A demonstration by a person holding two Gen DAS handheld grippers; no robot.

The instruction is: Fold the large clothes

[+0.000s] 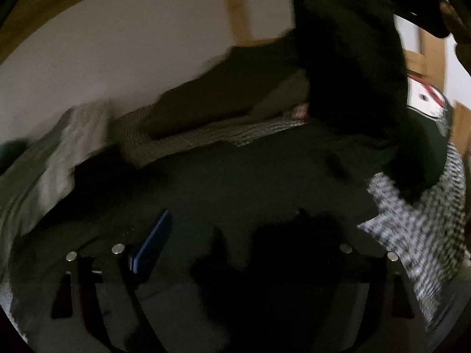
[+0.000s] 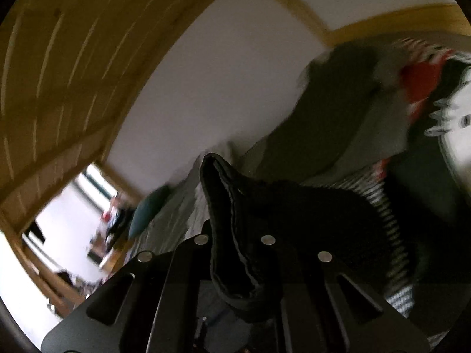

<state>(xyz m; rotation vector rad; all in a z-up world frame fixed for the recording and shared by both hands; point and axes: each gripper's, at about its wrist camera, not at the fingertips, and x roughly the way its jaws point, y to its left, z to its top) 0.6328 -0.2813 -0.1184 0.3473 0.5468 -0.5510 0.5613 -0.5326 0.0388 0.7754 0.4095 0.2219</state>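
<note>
A large dark garment lies spread over a bed, and part of it rises at the upper right. My left gripper hovers low over the spread cloth with its jaws apart; the blue-padded left finger shows clearly, and the right finger is lost against dark fabric. In the right wrist view my right gripper is shut on a thick hemmed edge of the dark garment, which bunches between the fingers and trails off to the right.
A checked bedcover lies under the garment. Olive pillows and a grey blanket sit along the white wall. A cushion with red and white print is at the right. Wooden beams and a window are at the left.
</note>
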